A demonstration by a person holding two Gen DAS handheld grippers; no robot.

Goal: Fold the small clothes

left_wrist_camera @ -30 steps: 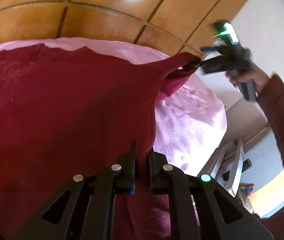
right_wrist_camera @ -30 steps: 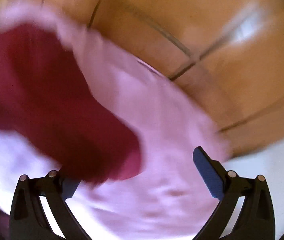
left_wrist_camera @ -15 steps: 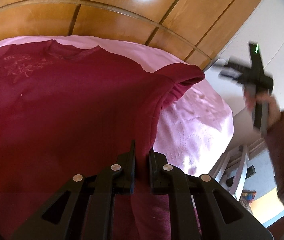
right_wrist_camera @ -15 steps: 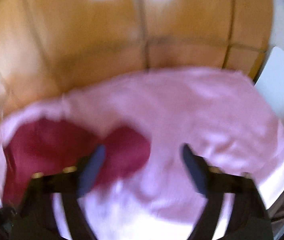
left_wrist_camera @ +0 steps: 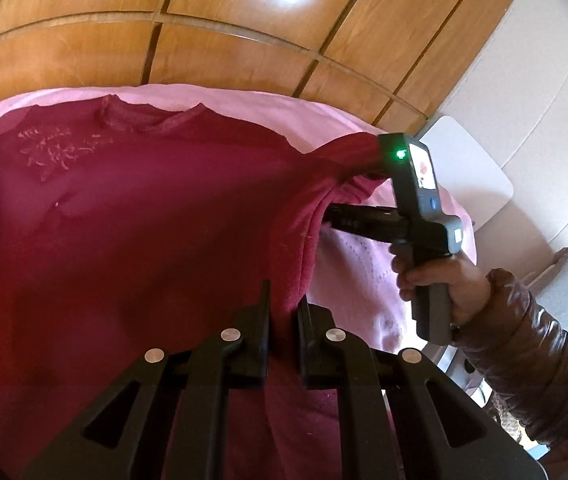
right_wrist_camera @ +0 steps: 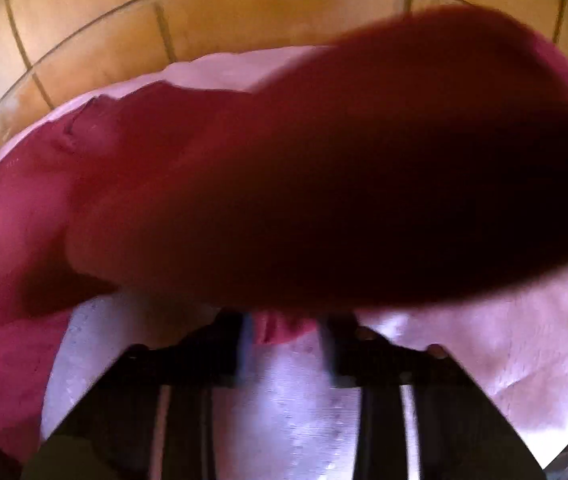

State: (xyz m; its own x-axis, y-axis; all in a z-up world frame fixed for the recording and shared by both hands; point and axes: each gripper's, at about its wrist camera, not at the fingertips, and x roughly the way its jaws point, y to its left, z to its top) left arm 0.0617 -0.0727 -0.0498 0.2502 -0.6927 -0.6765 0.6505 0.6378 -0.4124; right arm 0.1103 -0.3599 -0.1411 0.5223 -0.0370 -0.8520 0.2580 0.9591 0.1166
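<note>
A wood-panelled surface (left_wrist_camera: 244, 20) with dark grooves filled the background of both views, and a white panel (left_wrist_camera: 471, 176) stood at the right of the left wrist view. In front of the panelling lay a pink cloth (left_wrist_camera: 268, 108), which covered the work surface and showed a faint embossed pattern where it was bare. The maroon sweater (left_wrist_camera: 144, 220) was spread front-up across most of that cloth, its neckline at the far edge and pale embroidery on the chest to the left; its right-hand side was raised off the cloth in a ridge running from near to far. The left gripper (left_wrist_camera: 284, 308) was clamped on the near end of that raised edge, with fabric pinched between its closed fingers. The right gripper (left_wrist_camera: 329, 216), seen at the far end of the ridge, had just been closing, and its black fingers reached into the bunched fabric near the sleeve. In the blurred right wrist view, the right gripper (right_wrist_camera: 284, 332) had maroon fabric between its closed fingers, while a dark fold of the sweater (right_wrist_camera: 363, 180) hung close to the lens. A hand (left_wrist_camera: 439, 284) in a brown padded sleeve (left_wrist_camera: 523, 360) held the right gripper's handle, on which a green light (left_wrist_camera: 400, 155) glowed.
</note>
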